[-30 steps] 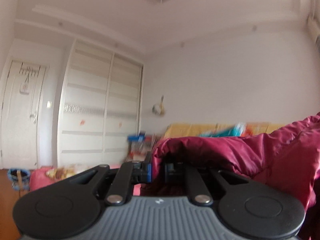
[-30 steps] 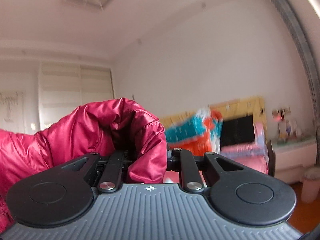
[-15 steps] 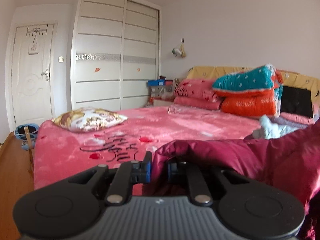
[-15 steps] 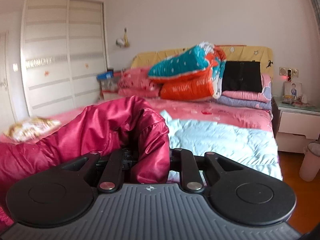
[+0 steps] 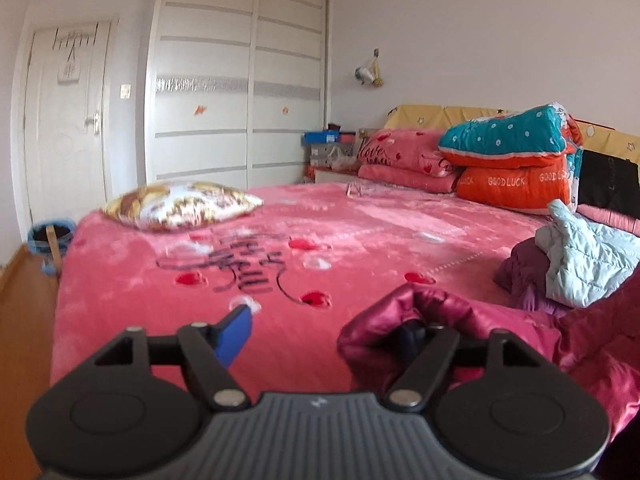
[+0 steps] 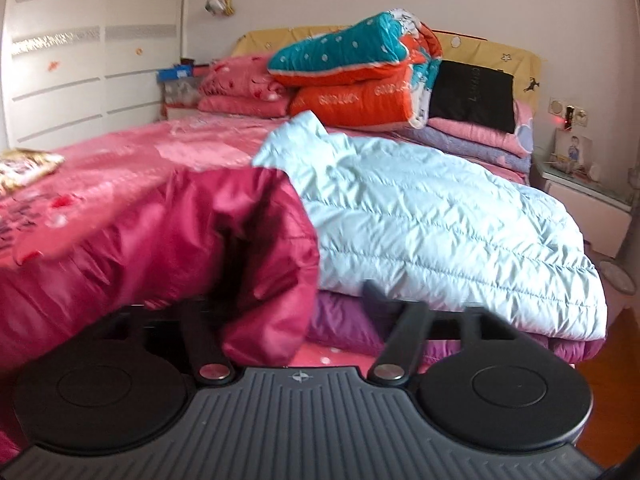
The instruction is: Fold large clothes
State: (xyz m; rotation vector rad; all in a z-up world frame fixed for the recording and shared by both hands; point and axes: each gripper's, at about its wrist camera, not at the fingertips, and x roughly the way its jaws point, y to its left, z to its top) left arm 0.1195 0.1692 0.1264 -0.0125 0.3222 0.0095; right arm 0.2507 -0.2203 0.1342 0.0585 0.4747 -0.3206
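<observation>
A crimson down jacket point(image 5: 460, 312) lies on the pink bed; in the right wrist view this jacket point(image 6: 160, 232) sags across the left half. My left gripper point(image 5: 324, 334) is opening just above the blanket. Its blue left pad point(image 5: 234, 336) is bare, and a jacket fold still hangs over the right finger without being pinched. My right gripper point(image 6: 300, 300) is opening too. A jacket fold covers its left finger, and the right finger point(image 6: 376, 296) stands free. A light blue down jacket point(image 6: 420, 208) lies on a purple garment point(image 6: 348, 328) to the right.
The pink blanket point(image 5: 280, 272) covers the bed, with a patterned pillow point(image 5: 180, 204) at its far left corner. Folded quilts point(image 6: 360, 72) are stacked at the headboard. A nightstand point(image 6: 580, 200) stands on the right. A blue basket point(image 5: 48, 236) sits on the floor by the door.
Both grippers swung down from facing the wall and ceiling to just above the bed. Their jaws, shut on the crimson jacket before, have spread apart, and the jacket has sunk onto the blanket.
</observation>
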